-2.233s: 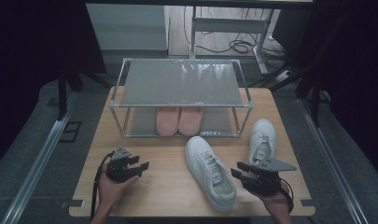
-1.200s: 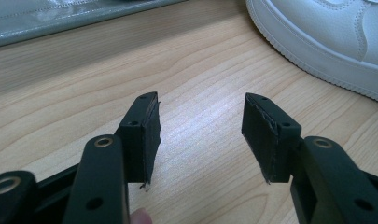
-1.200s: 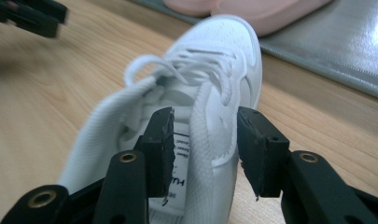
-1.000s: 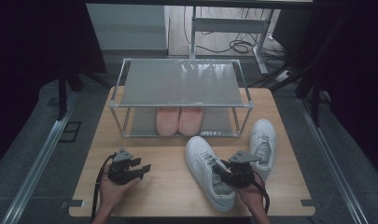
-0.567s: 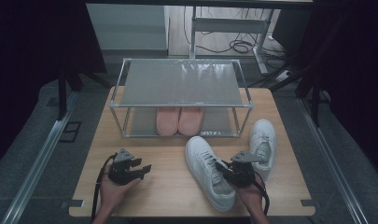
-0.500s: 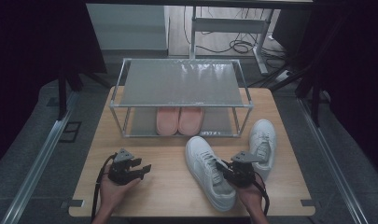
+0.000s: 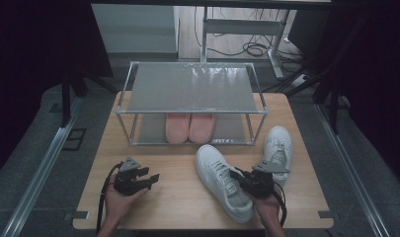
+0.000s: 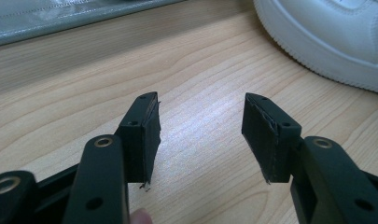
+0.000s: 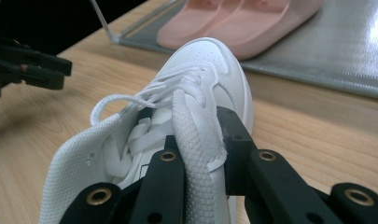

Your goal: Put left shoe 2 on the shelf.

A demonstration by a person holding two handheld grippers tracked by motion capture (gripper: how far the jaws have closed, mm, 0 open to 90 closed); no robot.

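The right gripper (image 7: 243,176) has just been closing and pinches the collar of the white sneaker (image 7: 222,180) at lower centre. The left gripper (image 7: 149,178), lower left, gapes empty. Right: a second sneaker (image 7: 279,147). Above: pink slippers (image 7: 190,127) under the metal rack (image 7: 191,89) on the wooden table (image 7: 178,192).

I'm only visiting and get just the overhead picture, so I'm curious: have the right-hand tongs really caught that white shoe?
Observer: Yes. In the right gripper view, the right tongs have just been closing and now pinch the padded rim of the white sneaker, one jaw inside the shoe and one outside.
Visitor: And the other tongs?
Observer: In the left gripper view, the left tongs stand open over the bare wooden table, with nothing between them.
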